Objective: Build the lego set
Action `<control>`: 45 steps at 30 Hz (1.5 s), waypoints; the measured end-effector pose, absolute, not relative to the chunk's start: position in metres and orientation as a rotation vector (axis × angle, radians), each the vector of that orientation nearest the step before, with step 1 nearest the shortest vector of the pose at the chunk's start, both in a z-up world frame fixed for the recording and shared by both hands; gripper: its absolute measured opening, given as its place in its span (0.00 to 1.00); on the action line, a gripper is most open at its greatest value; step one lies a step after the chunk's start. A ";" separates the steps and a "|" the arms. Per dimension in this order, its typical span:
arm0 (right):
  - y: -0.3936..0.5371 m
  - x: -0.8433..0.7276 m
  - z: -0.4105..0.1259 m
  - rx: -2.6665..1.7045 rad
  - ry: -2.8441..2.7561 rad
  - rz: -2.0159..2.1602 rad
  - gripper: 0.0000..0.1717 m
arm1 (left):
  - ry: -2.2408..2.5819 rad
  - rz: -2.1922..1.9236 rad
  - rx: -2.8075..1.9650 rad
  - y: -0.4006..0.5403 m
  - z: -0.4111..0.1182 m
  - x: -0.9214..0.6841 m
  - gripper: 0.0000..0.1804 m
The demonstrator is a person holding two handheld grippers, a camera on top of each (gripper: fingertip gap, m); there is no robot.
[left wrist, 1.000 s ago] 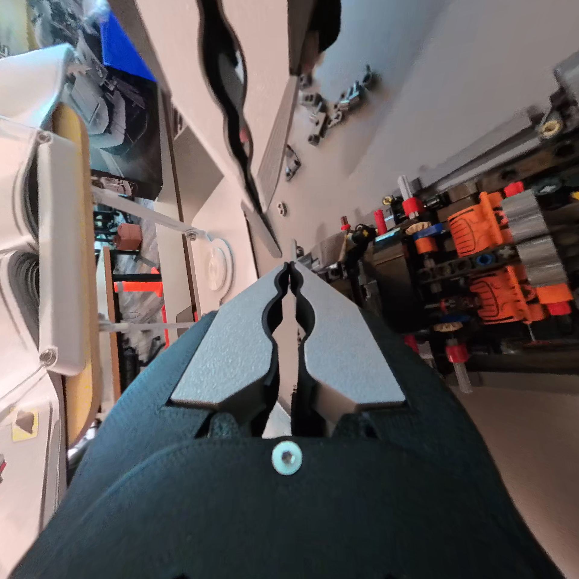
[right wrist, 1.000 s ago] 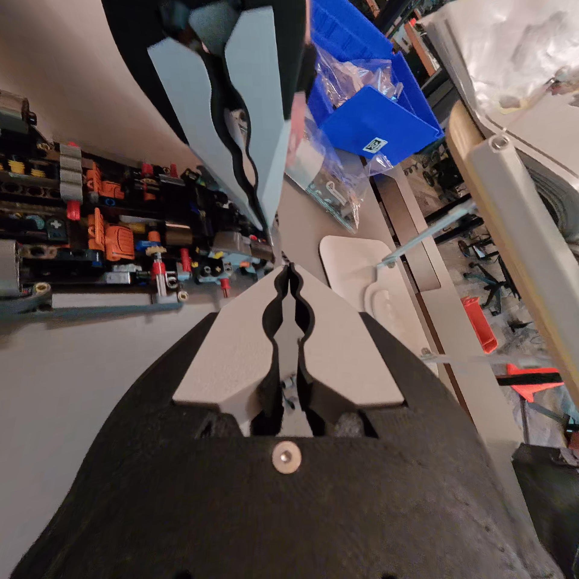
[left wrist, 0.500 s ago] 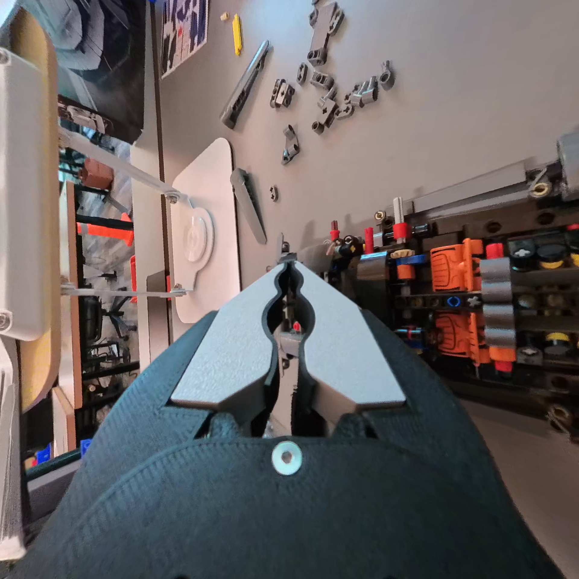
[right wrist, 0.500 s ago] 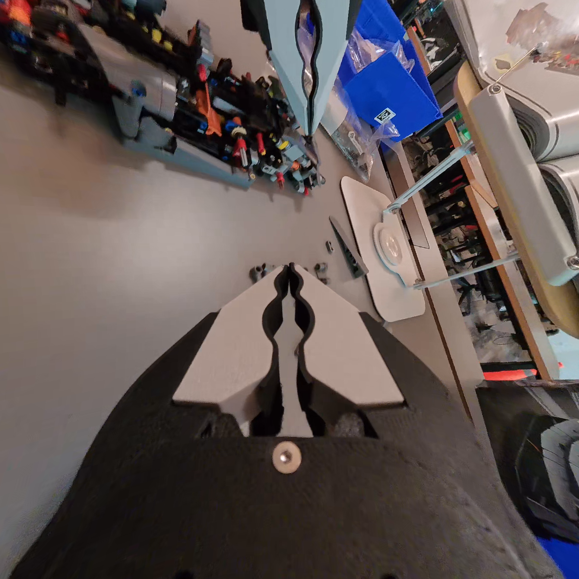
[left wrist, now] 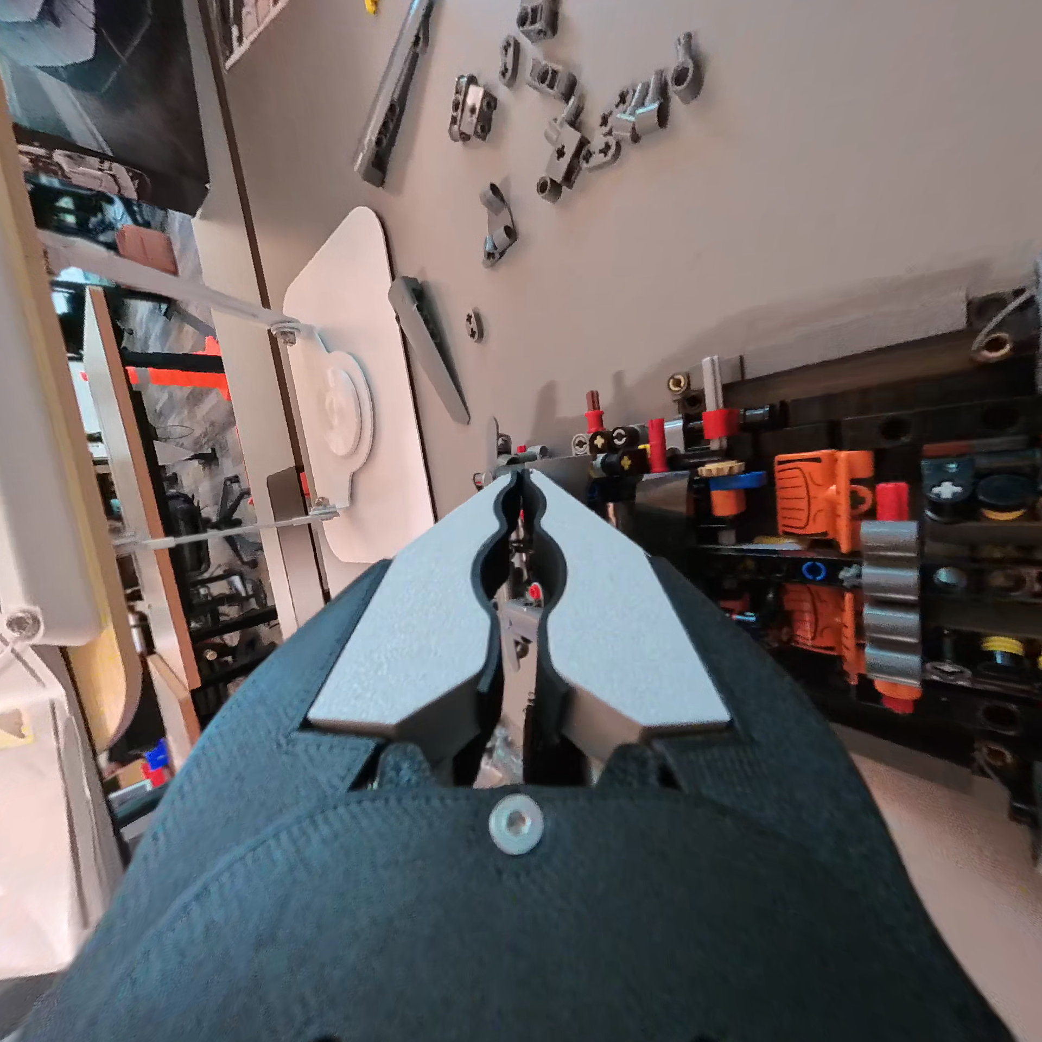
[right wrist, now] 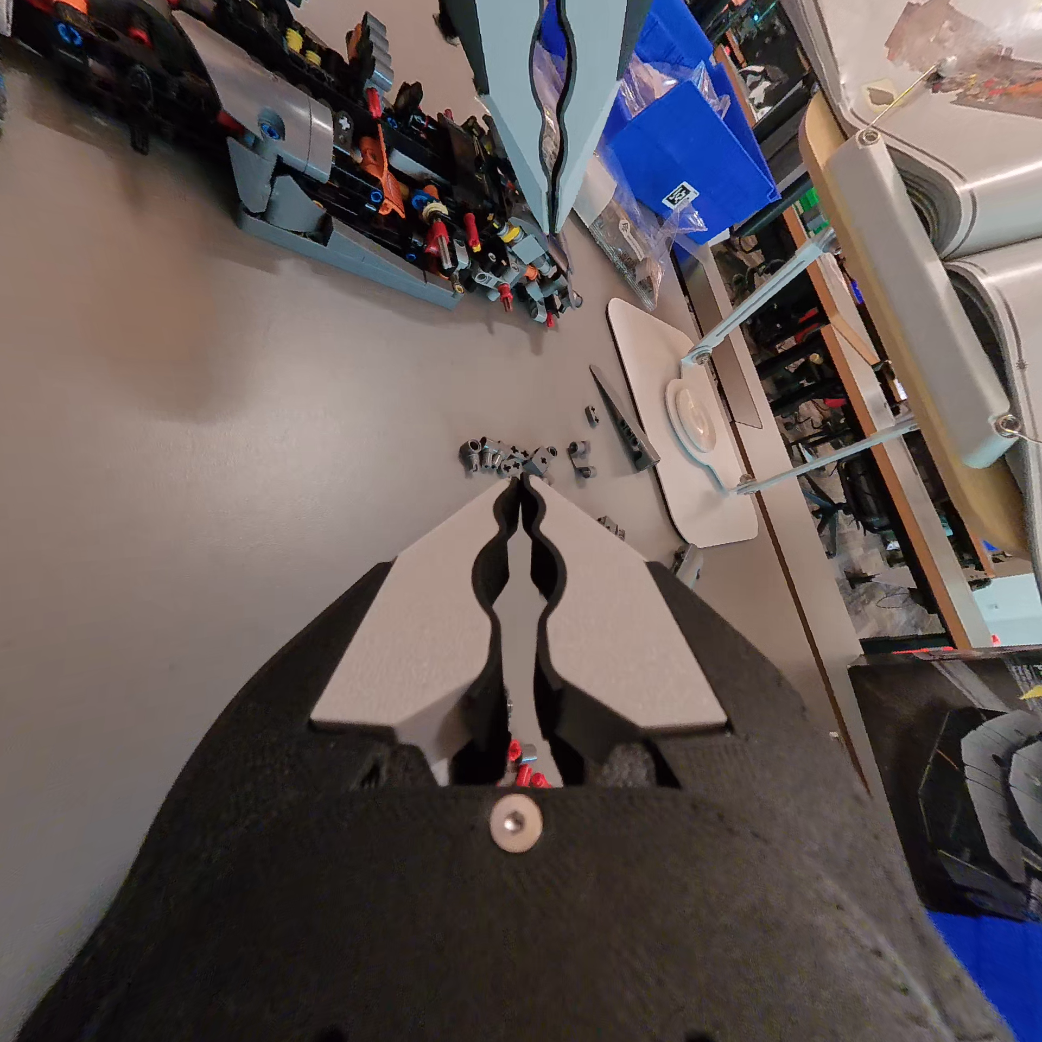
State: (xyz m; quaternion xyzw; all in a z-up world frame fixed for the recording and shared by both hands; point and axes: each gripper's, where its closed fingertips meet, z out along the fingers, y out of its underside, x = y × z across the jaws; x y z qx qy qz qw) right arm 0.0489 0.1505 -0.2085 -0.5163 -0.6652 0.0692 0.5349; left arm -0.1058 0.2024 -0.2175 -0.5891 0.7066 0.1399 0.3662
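1. The left tool point(left wrist: 520, 479) has matt, finely grained grey fingers point(left wrist: 428, 620) set in a black body with a ribbed, layered texture.
2. Behind them sits a shiny metal screw point(left wrist: 516, 824).
3. The tabletop point(left wrist: 789, 169) ahead is smooth and matt.
4. Right of the tool, the toy model point(left wrist: 846, 535) is glossy plastic.
5. The right tool point(right wrist: 520, 479) has a rough, grainy black body.
6. Far right of it, a blue bin point(right wrist: 693, 141) looks like smooth plastic, with crinkled clear plastic bags point(right wrist: 637, 237) beside it.

The brick-built model point(left wrist: 846, 535) runs off the right edge of the left wrist view, its far end blurred. In the right wrist view the other gripper point(right wrist: 555, 225) is cut off by the top edge, and small red pieces point(right wrist: 521, 769) sit half hidden at bottom centre.
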 end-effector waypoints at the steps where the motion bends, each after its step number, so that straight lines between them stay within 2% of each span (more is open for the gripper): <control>1: 0.150 0.049 -0.209 -1.227 -1.585 0.159 0.00 | 1.833 0.381 -1.507 0.202 -0.218 -0.106 0.00; 19: 0.149 0.046 -0.220 -1.229 -1.620 0.137 0.00 | 1.987 0.679 -1.322 0.198 -0.219 -0.106 0.00; 33: 0.149 0.046 -0.218 -1.222 -1.615 0.133 0.00 | 1.993 0.708 -1.304 0.195 -0.220 -0.107 0.00; 45: 0.148 0.048 -0.203 -1.185 -1.573 0.117 0.00 | 1.631 0.644 -1.535 0.193 -0.180 -0.141 0.00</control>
